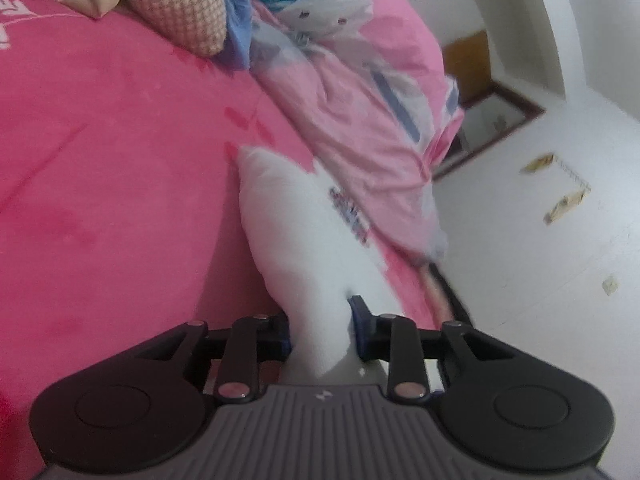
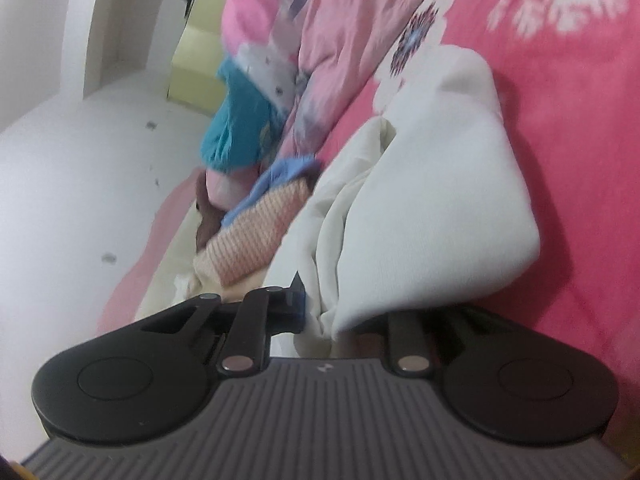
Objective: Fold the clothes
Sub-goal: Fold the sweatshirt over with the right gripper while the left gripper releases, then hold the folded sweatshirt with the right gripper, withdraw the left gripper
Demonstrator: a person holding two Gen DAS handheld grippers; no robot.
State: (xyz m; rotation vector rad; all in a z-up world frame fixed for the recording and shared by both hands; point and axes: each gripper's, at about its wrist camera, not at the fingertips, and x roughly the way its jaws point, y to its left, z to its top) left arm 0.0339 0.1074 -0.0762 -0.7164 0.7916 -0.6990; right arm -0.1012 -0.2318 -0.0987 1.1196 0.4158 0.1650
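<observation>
Gripping tight, the left gripper point(image 1: 320, 330) has its blue pads pinched onto a bunched end of the white garment point(image 1: 296, 232), which trails up toward 12 o'clock over the pink bedspread point(image 1: 112, 160). In the right wrist view, the right gripper point(image 2: 340, 312) is buried in the same cloth point(image 2: 432, 208); only its left finger shows, the other is under the fabric, so it seems clamped on a hem (though I can't swear to it). The garment sags in soft, heavy folds, thick knit by the look of it, limp and not slippery. It will droop wherever it isn't held, so corners or hem edges look like the sound places to hold. A pile of other clothes point(image 2: 256, 216) sits at 9 o'clock, the pink quilt point(image 1: 360, 92) at 1 o'clock.
</observation>
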